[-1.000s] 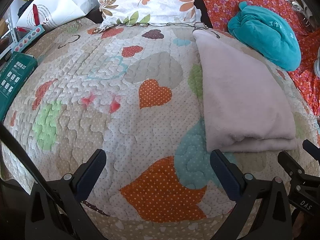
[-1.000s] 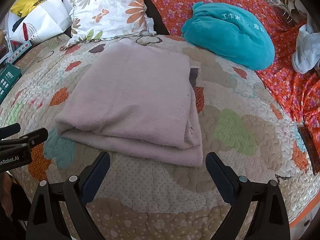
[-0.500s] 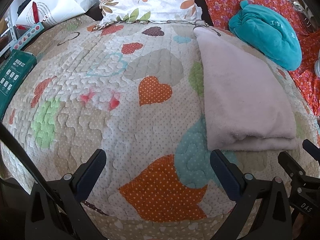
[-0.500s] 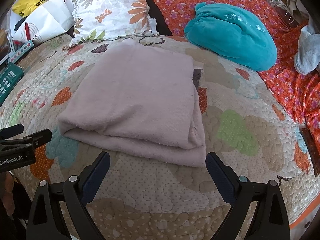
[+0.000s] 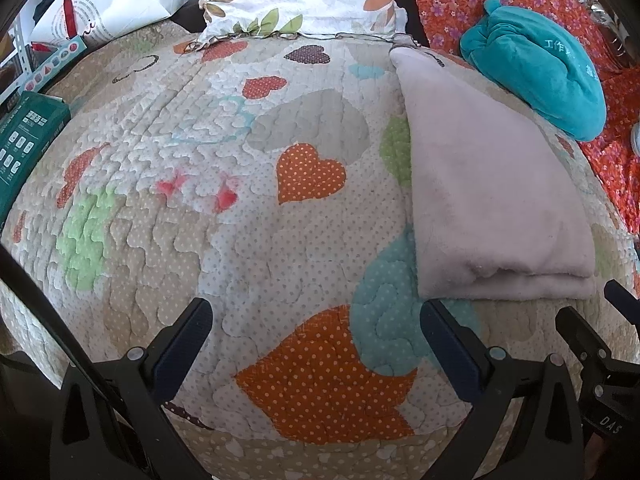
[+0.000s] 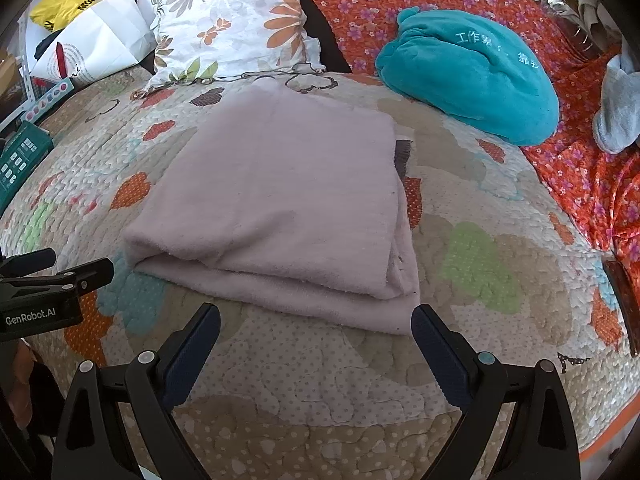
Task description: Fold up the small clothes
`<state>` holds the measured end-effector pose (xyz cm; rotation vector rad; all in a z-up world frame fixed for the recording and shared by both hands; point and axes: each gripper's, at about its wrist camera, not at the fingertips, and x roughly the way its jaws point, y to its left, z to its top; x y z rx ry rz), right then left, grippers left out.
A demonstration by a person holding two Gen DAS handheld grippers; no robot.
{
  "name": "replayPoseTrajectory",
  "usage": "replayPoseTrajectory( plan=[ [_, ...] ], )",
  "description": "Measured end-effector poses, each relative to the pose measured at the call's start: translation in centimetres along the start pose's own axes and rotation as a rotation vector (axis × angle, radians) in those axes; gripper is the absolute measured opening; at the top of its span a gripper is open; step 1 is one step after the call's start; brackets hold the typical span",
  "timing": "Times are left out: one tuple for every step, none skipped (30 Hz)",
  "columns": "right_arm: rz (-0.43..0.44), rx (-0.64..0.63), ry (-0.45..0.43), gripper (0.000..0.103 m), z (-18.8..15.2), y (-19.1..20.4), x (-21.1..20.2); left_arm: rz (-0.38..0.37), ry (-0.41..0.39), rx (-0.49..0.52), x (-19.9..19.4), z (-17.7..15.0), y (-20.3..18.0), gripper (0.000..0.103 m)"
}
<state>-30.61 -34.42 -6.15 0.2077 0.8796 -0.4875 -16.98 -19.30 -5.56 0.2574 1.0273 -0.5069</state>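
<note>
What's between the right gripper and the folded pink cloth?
Nothing but bare heart-patterned quilt between the open right gripper and the folded pink cloth, seen in the right wrist view.

Pale pink folded cloth [image 6: 280, 200], heart-patterned quilt [image 6: 500, 280] — orange, teal, green — teal plush [image 6: 472, 80], floral pillow [image 6: 232, 24]

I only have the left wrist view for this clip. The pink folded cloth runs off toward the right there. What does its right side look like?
Observer: In the right wrist view the pink folded cloth shows whole, a neat stack, its layered edges lined up along the right side.
Operator: Is the right gripper on it?
Observer: No. The right gripper hangs short of the cloth's near edge with its jaws wide apart, holding nothing.
Operator: Anything beyond the teal cushion?
Observer: Past the teal cushion, a grey garment lies on the orange floral fabric at the far right.
</note>
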Motion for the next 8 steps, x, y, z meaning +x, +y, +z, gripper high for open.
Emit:
replayPoseTrajectory(
  plan=[
    [0.002,-0.002,0.001,0.098,0.00,0.04,0.02,-0.001,0.001,-0.001,0.01,-0.01,-0.01,0.103],
    [0.003,-0.004,0.001,0.098,-0.01,0.15,0.03,-0.003,0.003,-0.002,0.04,-0.02,-0.01,0.103],
    [0.005,-0.006,0.001,0.098,-0.05,0.19,0.02,-0.005,0.003,-0.001,0.05,-0.03,-0.03,0.103],
    [0.010,-0.010,0.001,0.098,-0.07,0.34,0.02,-0.006,0.003,0.001,0.09,-0.01,-0.04,0.103],
    [0.012,-0.015,0.001,0.098,-0.12,0.46,0.01,-0.005,0.002,0.004,0.08,-0.03,-0.07,0.103],
    [0.012,-0.020,0.001,0.098,-0.15,0.57,0.03,-0.003,0.000,0.004,0.05,-0.04,-0.07,0.103],
    [0.013,-0.024,0.001,0.098,-0.16,0.61,0.02,-0.003,0.000,0.003,0.06,-0.05,-0.05,0.103],
    [0.013,-0.026,0.001,0.098,-0.20,0.62,0.02,-0.003,0.002,0.001,0.09,-0.03,-0.02,0.103]
  ],
)
